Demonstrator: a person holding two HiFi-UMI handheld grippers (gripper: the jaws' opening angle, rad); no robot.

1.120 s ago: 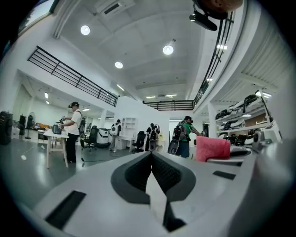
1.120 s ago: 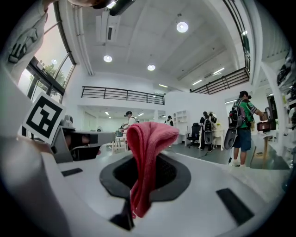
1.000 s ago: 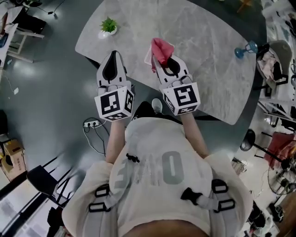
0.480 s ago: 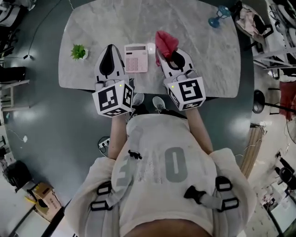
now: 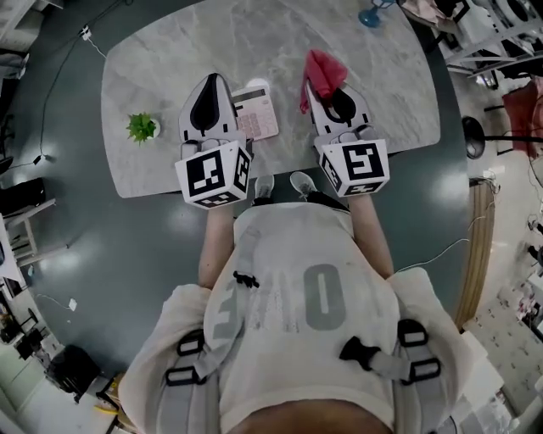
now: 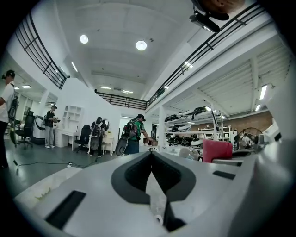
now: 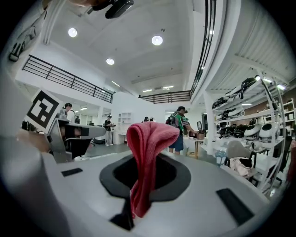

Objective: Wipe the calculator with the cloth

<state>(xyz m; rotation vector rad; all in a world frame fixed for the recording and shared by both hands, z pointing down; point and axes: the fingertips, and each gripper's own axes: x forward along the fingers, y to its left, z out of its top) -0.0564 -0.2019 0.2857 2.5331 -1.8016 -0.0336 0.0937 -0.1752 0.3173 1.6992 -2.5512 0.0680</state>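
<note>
A pinkish-white calculator [image 5: 257, 113] lies on the grey marble table [image 5: 356, 63], near its front edge. My left gripper [image 5: 212, 80] hovers just left of the calculator, shut and with nothing in it; its closed jaws [image 6: 151, 157] point level across the room. My right gripper [image 5: 327, 80] is shut on a red cloth [image 5: 322, 75], to the right of the calculator. In the right gripper view the cloth [image 7: 144, 159] stands up bunched from between the jaws.
A small potted plant [image 5: 141, 128] sits on the table's left part. A blue glass object [image 5: 370, 14] stands at the table's far right edge. Chairs, racks and cables surround the table; several people stand in the room beyond.
Both grippers have swung round and now sit over the table's front edge, on either side of the calculator. The cloth stays gripped in the right one.
</note>
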